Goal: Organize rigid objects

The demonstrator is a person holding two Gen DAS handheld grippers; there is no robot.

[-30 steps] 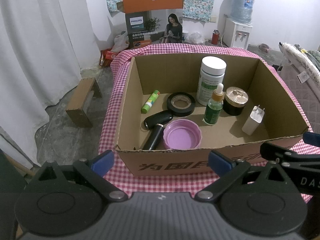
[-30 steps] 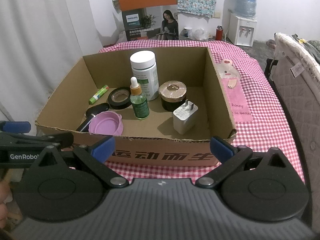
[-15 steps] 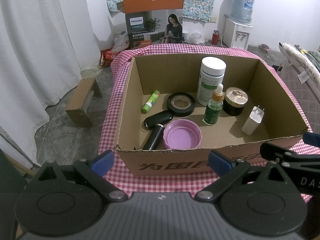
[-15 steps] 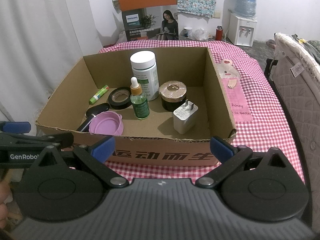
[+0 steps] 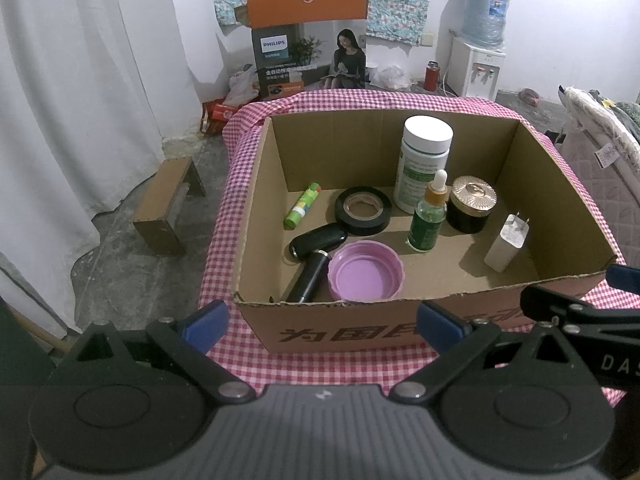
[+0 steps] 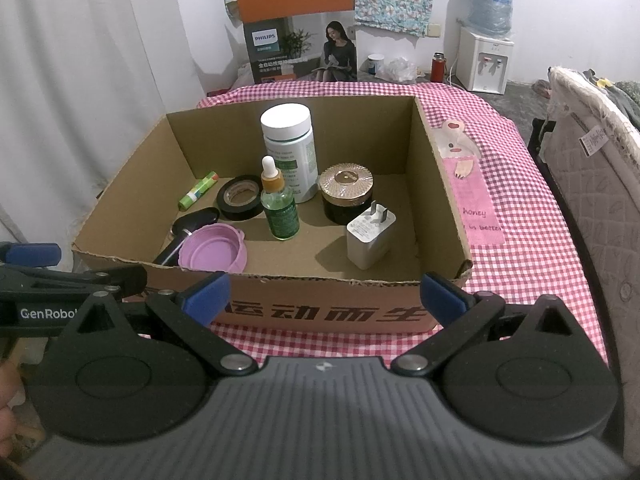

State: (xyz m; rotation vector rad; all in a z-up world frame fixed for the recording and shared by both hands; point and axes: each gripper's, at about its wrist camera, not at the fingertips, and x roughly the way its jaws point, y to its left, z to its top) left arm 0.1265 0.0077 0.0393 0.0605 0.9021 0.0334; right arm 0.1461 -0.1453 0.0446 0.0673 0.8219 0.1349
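An open cardboard box [image 5: 512, 152] [image 6: 436, 184] sits on a red-checked tablecloth. Inside it stand a white bottle [image 5: 422, 160] [image 6: 290, 152], a green dropper bottle [image 5: 428, 220] [image 6: 279, 210], a black jar with a gold lid [image 5: 472, 208] [image 6: 346, 192] and a white charger [image 5: 506, 242] [image 6: 370, 236]. A black tape roll [image 5: 363, 210], a purple lid [image 5: 365, 276] [image 6: 212, 254], a green glue stick [image 5: 302, 210], a black key fob [image 5: 318, 240] and a black tube [image 5: 308, 276] lie on its floor. My left gripper [image 5: 320, 322] and right gripper [image 6: 322, 292] hover open in front of the box's near wall, both empty.
A pink cloth with writing [image 6: 476, 200] lies on the table right of the box. A padded bed edge [image 6: 592, 168] runs along the right. Behind the table stand a printed carton [image 5: 308, 28] and a water dispenser [image 5: 478, 68]. A low wooden stool [image 5: 166, 204] is on the floor at left.
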